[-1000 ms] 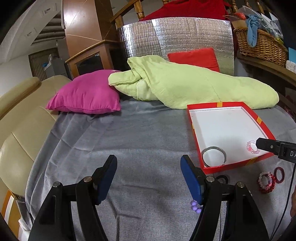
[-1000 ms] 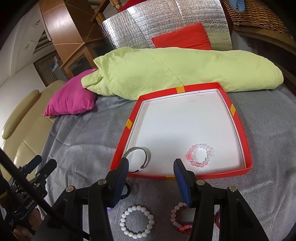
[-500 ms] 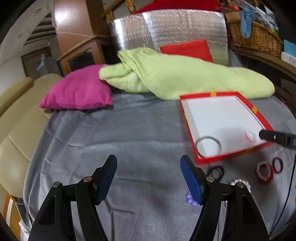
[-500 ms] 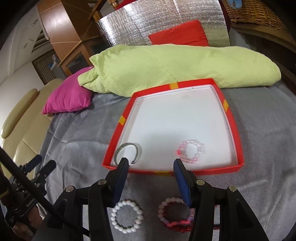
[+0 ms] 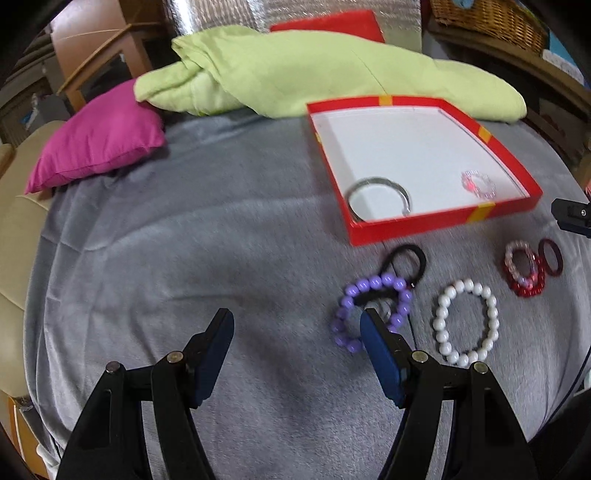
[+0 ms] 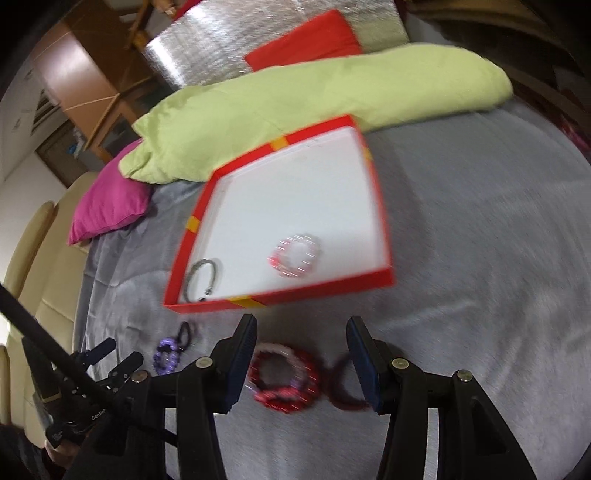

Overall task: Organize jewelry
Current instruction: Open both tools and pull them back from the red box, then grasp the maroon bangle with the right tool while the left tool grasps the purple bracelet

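A red box with a white floor lies on the grey cloth. In it are a silver bangle and a pink bead bracelet. In front of the box lie a purple bead bracelet, a black loop, a white bead bracelet, red bead bracelets and a dark red ring. My left gripper is open and empty, its right finger over the purple bracelet. My right gripper is open above the red bracelets, beside the dark ring, near the box.
A lime-green quilt lies behind the box, with a magenta pillow to the left. Behind them are a red cushion, a foil board and a wicker basket. A beige sofa borders the grey cloth on the left.
Both views have tipped down and drawn back from the box. The loose bracelets in front of it have come into the left view. The right gripper has shifted from the box's edge to over the red bracelets.
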`<control>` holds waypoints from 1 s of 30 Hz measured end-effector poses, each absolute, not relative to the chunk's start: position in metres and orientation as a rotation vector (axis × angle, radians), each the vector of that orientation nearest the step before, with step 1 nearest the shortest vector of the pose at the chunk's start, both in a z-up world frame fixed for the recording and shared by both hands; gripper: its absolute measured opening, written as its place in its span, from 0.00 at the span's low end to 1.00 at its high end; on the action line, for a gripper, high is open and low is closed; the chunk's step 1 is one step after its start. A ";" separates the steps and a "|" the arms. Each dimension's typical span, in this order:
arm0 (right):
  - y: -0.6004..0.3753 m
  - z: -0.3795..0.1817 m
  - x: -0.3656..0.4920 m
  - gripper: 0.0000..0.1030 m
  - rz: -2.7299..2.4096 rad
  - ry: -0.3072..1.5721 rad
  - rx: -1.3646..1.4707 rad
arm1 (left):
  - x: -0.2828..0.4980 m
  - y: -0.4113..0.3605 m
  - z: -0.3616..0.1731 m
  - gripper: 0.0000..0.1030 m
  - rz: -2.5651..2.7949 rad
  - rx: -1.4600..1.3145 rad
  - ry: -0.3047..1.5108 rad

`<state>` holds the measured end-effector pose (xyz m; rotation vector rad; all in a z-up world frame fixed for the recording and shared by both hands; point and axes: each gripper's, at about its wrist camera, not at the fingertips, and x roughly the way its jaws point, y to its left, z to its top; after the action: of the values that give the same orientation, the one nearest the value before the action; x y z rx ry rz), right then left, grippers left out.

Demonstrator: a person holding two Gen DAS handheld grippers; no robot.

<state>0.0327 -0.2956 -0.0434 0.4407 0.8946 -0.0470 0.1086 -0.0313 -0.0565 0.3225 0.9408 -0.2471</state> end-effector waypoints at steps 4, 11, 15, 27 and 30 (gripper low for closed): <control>-0.314 -0.052 0.022 0.52 -0.107 0.932 0.450 | 0.111 -0.030 -0.064 0.70 -0.253 0.321 0.983; -0.318 -0.073 0.026 0.37 -0.170 1.047 0.341 | 0.113 -0.028 -0.073 0.70 -0.292 0.306 1.036; -0.308 -0.074 0.028 0.05 -0.189 1.051 0.207 | 0.115 -0.027 -0.075 0.70 -0.325 0.280 1.056; -0.317 -0.048 0.023 0.05 -0.179 0.913 0.319 | 0.117 -0.041 -0.067 0.70 -0.447 0.235 1.031; -0.314 -0.047 0.024 0.05 -0.169 0.910 0.326 | 0.121 -0.045 -0.072 0.70 -0.451 0.250 1.042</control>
<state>0.0243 -0.3144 -0.0465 0.3258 0.9099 -0.1685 0.1209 -0.0451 -0.0724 0.2503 1.0421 -0.4506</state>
